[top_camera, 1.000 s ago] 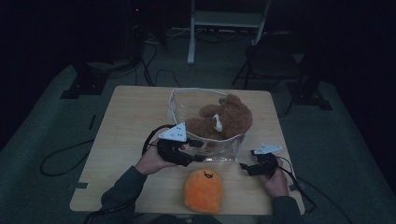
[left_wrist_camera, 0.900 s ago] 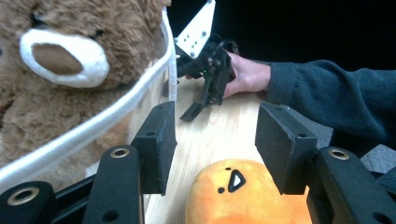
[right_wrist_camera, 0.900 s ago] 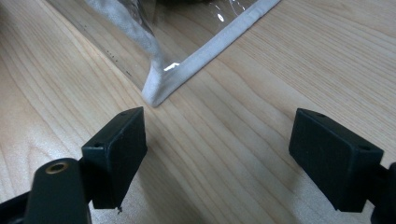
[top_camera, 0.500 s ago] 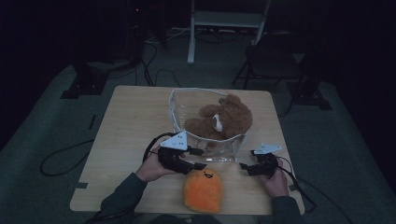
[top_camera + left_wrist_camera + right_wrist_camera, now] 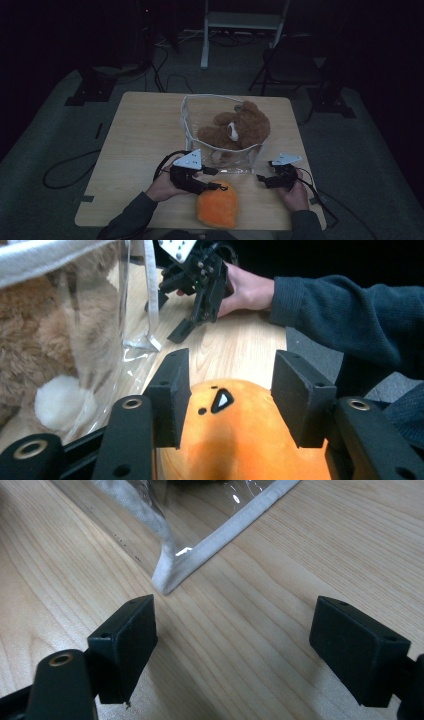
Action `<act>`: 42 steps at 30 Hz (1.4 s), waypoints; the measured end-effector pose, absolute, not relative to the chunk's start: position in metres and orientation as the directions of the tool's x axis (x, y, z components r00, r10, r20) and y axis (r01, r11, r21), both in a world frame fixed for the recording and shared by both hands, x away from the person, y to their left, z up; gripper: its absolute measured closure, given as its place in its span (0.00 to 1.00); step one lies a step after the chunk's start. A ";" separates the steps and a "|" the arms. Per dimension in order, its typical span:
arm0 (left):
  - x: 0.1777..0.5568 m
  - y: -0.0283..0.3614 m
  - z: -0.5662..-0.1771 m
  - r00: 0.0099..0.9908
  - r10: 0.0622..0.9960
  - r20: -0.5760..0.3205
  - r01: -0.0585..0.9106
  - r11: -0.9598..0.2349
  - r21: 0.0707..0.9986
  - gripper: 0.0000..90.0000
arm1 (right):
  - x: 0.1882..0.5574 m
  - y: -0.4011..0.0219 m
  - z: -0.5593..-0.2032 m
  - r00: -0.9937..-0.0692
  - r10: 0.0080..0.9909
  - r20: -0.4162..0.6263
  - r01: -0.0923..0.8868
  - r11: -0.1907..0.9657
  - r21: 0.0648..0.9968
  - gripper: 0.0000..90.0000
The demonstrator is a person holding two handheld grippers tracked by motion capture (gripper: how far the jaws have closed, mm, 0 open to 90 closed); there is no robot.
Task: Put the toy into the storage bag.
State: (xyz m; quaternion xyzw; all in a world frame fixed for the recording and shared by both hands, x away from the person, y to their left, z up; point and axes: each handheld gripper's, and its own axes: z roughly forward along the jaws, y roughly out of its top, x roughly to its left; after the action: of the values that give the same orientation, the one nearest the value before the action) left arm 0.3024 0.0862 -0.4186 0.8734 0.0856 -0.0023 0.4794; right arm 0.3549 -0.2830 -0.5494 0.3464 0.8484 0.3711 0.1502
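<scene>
Left gripper [image 5: 227,395] straddling orange plush toy [image 5: 235,435] lying at near table [image 5: 135,130] edge, jaws just closing in, not yet pressing. Right gripper [image 5: 250,650] sitting released, wide, over bare wood beside clear bag [image 5: 220,125] holding brown teddy bear [image 5: 235,131].

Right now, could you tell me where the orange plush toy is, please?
In the high view, the orange plush toy lies at the table's near edge, in front of the clear bag holding the brown teddy bear, with the left gripper at it.
</scene>
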 end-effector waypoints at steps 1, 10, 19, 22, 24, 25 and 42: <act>0.302 0.087 -0.419 0.986 0.146 -0.085 0.150 -0.526 0.837 0.59 | 0.355 -0.283 -0.549 -0.715 0.699 0.002 0.476 0.485 0.734 0.20; 0.299 0.091 -0.423 0.987 0.130 -0.093 0.150 -0.544 0.825 0.68 | 0.355 -0.283 -0.549 -0.715 0.699 0.002 0.476 0.484 0.734 0.20; 0.294 0.090 -0.427 0.990 0.095 -0.104 0.140 -0.571 0.809 0.71 | 0.355 -0.283 -0.549 -0.715 0.699 0.002 0.476 0.485 0.734 0.20; 0.290 0.091 -0.429 0.991 0.073 -0.111 0.133 -0.585 0.800 0.71 | 0.355 -0.283 -0.549 -0.715 0.699 0.002 0.476 0.485 0.734 0.20; 0.288 0.092 -0.430 0.991 0.059 -0.124 0.134 -0.589 0.797 0.71 | 0.355 -0.283 -0.549 -0.715 0.699 0.003 0.477 0.485 0.734 0.20; 0.287 0.093 -0.430 0.990 0.054 -0.130 0.137 -0.589 0.797 0.71 | 0.355 -0.283 -0.549 -0.715 0.699 0.002 0.476 0.485 0.734 0.20; 0.286 0.085 -0.447 0.984 0.008 -0.178 0.134 -0.694 0.708 0.68 | 0.355 -0.283 -0.549 -0.715 0.700 0.002 0.476 0.484 0.734 0.20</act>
State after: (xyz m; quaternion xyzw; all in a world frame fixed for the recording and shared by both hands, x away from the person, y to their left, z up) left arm 0.2856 0.0847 -0.4473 0.9167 0.0387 -0.0807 0.3894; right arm 0.3547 -0.2829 -0.5494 0.3466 0.8482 0.3712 0.1503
